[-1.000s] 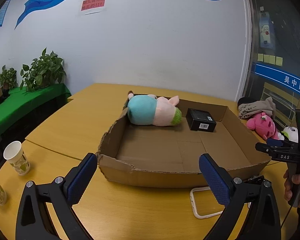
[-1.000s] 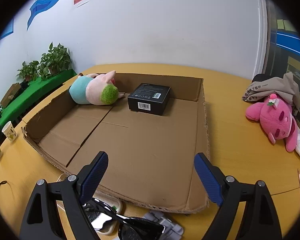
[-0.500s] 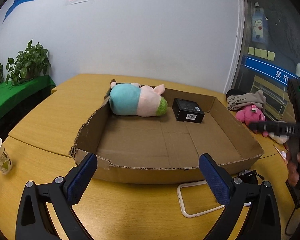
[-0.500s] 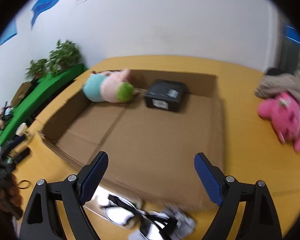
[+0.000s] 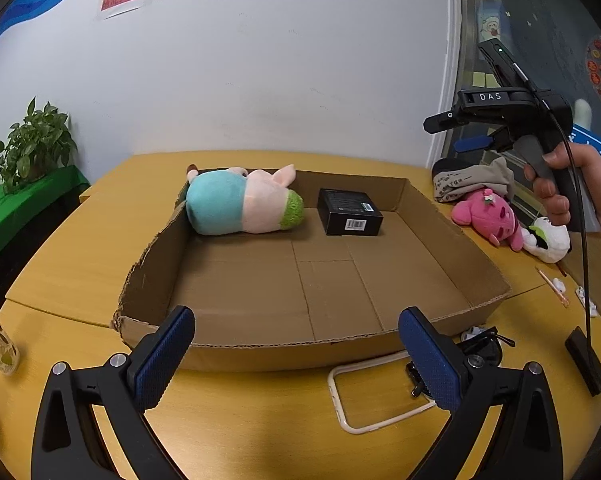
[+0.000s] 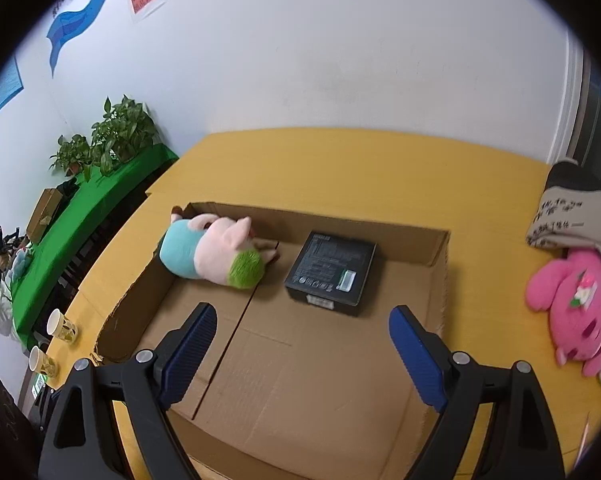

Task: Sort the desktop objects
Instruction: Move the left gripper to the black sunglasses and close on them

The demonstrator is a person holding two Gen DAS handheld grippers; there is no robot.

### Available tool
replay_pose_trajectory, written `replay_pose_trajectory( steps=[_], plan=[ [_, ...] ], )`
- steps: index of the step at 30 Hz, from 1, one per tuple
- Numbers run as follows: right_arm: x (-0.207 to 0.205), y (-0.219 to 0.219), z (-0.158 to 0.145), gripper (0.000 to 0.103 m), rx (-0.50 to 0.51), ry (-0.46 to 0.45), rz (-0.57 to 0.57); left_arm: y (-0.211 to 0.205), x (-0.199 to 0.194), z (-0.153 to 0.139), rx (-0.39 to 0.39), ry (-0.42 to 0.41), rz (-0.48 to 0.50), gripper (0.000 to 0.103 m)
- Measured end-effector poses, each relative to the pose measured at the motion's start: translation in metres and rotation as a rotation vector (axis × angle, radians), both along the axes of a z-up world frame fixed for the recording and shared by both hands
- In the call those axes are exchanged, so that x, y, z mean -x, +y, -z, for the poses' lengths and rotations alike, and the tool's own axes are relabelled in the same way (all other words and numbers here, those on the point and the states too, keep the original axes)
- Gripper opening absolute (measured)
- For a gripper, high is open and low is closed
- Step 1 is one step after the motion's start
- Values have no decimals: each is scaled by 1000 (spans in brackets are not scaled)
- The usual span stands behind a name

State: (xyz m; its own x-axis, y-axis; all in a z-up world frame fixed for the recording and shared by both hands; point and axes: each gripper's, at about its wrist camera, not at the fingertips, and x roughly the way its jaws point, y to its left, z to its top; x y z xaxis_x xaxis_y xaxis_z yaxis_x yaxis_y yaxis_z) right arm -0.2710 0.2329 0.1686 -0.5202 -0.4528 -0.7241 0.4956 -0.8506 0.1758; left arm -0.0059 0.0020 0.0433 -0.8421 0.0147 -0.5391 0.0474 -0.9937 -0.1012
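On the yellow wooden bench [image 5: 100, 264] sits a shallow, torn-edged cardboard tray [image 5: 260, 346], and against its far wall lie two things side by side: a soft plush pig in turquoise, pink and green [image 5: 242, 208] on its side at the left, and a small black cardboard box with a barcode label [image 5: 348, 212] just to its right, not touching it. Most of the tray floor is bare.

Near its front edge hovers the left claw [image 5: 296, 356], blue pads spread wide with nothing between them. Just beyond its right pad a white open phone-case frame [image 5: 374, 392] lies flat on the bench beside a pair of dark sunglasses [image 5: 484, 346].

Up at the right, a hand [image 5: 572, 192] grips the right claw [image 6: 302, 354] by its handle — it hangs over the tray's near half, jaws equally wide and empty.

Off to the right of the tray rest a bright pink plush toy [image 6: 576, 304], a small white plush [image 5: 548, 236] and a crumpled grey cloth [image 6: 572, 216]. Two patterned paper cups [image 6: 62, 326] stand at the bench's left edge.
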Motion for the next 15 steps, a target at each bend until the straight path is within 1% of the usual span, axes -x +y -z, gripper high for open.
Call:
replay_pose_trajectory(
  steps=[2,5,8,11,13,15],
  plan=[
    [-4,8,7,88,10,-16,-2,1,0,2,-8,-4,-3,103],
    [-17,10,24,88,-16,-50,-47,3,2,9,-43,-31,0,103],
    [-42,12,41,88,-27,-61,-98,8,5,13,-28,-47,22,103],
    [-75,25,59,88,25,-84,-114,14,6,17,-3,-60,52,103],
    [-100,42,72,88,78,-92,-103,15,8,23,9,-76,56,103],
    [-122,58,85,88,106,-88,-86,14,10,29,8,-99,62,103]
  ],
)
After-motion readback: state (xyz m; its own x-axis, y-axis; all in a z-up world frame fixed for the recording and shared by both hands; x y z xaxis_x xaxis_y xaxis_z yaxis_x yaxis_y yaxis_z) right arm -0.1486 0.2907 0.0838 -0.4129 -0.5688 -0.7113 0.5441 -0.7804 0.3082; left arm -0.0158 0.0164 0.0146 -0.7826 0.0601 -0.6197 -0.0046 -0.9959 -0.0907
